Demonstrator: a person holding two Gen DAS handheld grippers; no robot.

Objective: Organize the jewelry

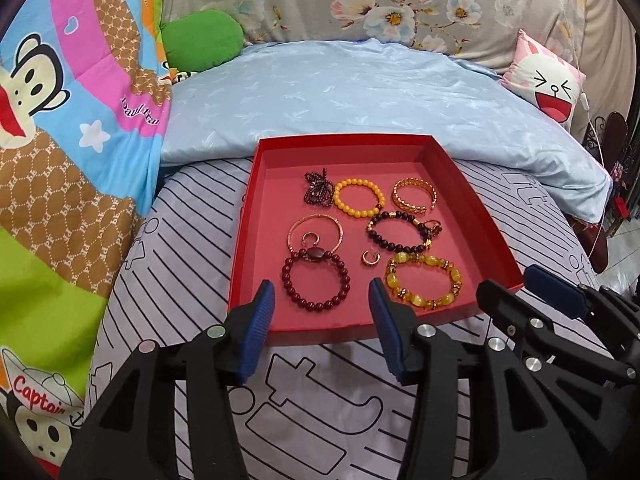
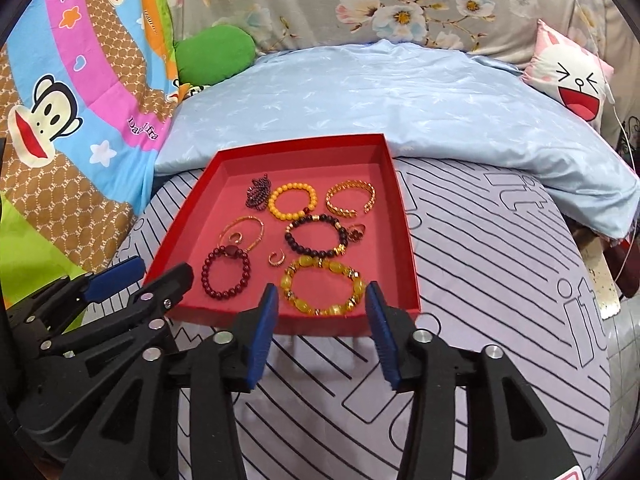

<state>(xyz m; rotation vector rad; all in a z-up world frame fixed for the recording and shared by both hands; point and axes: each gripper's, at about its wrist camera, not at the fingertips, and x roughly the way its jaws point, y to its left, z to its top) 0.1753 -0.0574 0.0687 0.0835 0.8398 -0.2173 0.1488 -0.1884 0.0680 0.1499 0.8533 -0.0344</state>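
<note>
A shallow red tray (image 1: 256,200) (image 2: 406,220) sits on the striped bedsheet and holds several bracelets and rings. Nearest me are a dark red bead bracelet (image 1: 315,282) (image 2: 226,274) and a yellow stone bracelet (image 1: 424,282) (image 2: 324,290). Behind lie a black bead bracelet (image 1: 396,232), an orange bead bracelet (image 1: 359,196), a gold cuff (image 1: 414,196), a thin gold bangle (image 1: 316,232) and a dark bead strand (image 1: 318,188). My left gripper (image 1: 322,300) is open and empty at the tray's near edge. My right gripper (image 2: 322,300) is open and empty beside it, and shows in the left wrist view (image 1: 516,288).
A light blue pillow (image 1: 360,92) lies just behind the tray. A colourful cartoon quilt (image 1: 60,140) rises on the left, with a green cushion (image 1: 204,44) and a pink rabbit cushion (image 1: 548,80) at the back. The bed's right edge drops off near a dark metal frame (image 1: 612,136).
</note>
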